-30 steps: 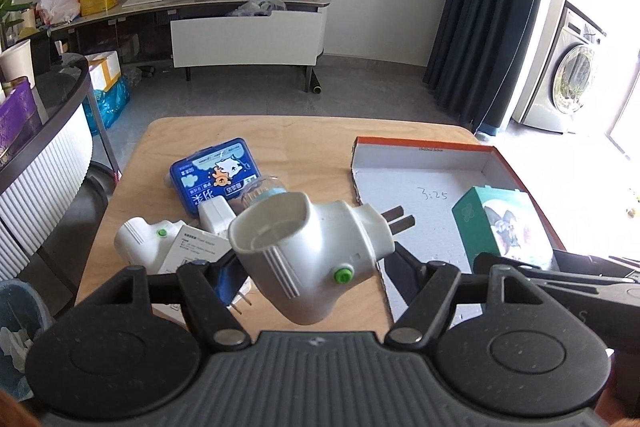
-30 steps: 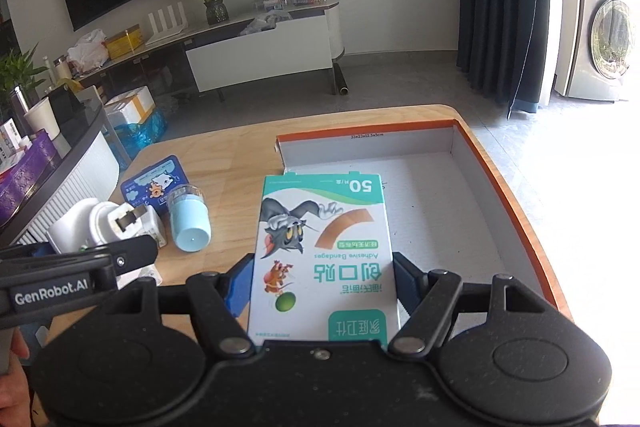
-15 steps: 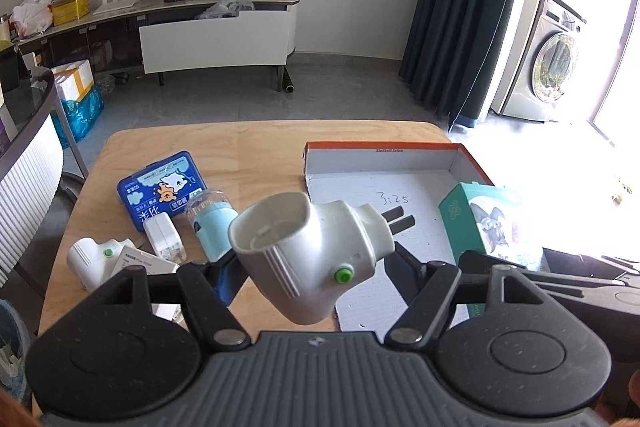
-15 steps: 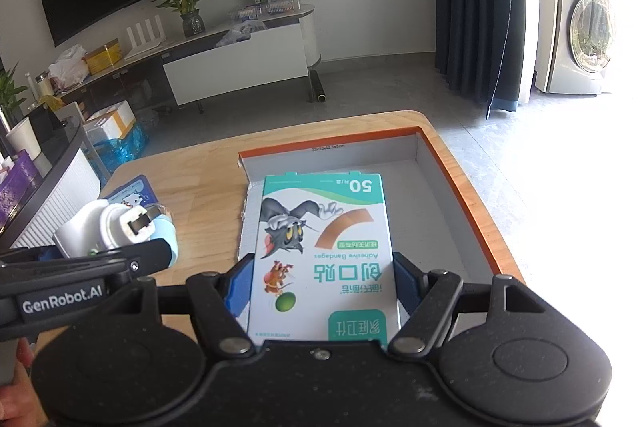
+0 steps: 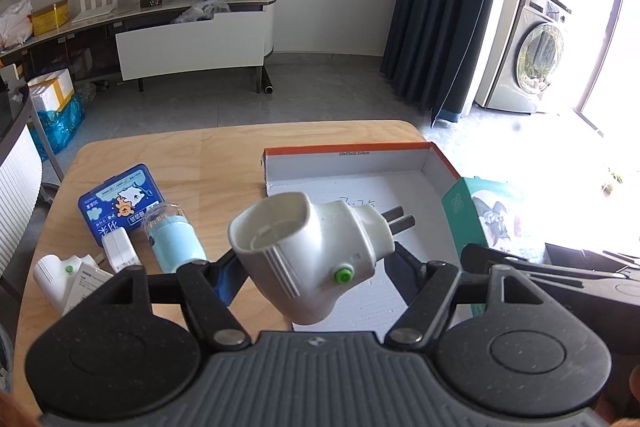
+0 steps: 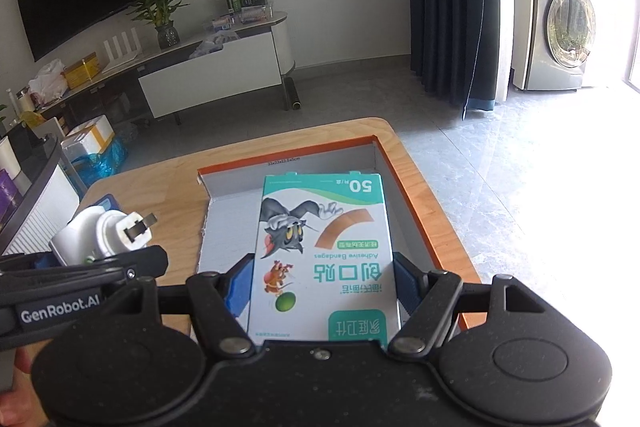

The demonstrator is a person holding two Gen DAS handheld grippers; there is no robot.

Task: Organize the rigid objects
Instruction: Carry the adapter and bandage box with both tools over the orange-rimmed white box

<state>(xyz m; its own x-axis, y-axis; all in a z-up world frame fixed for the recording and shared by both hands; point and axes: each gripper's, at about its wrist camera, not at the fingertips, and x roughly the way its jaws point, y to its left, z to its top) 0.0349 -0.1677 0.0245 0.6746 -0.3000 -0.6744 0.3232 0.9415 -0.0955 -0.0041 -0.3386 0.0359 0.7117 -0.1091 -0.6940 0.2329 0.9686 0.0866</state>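
The left gripper (image 5: pixel 312 259) pinches a white plug (image 5: pixel 308 251) over the near edge of the orange box (image 5: pixel 348 151). The right gripper (image 6: pixel 322 279) pinches a bandage pack (image 6: pixel 324 251) above the box. Left of the box, a blue bottle (image 5: pixel 174 241) and blue tin (image 5: pixel 120 203) lie on the table (image 5: pixel 208 155).

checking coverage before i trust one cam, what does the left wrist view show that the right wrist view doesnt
Left wrist only: the light blue bottle, small white charger and a second white plug on the table.
Right wrist only: the bandage box's full printed face, held in the right hand-held gripper.
Both: the white plug adapter in the left hand-held gripper, and the orange-edged box.
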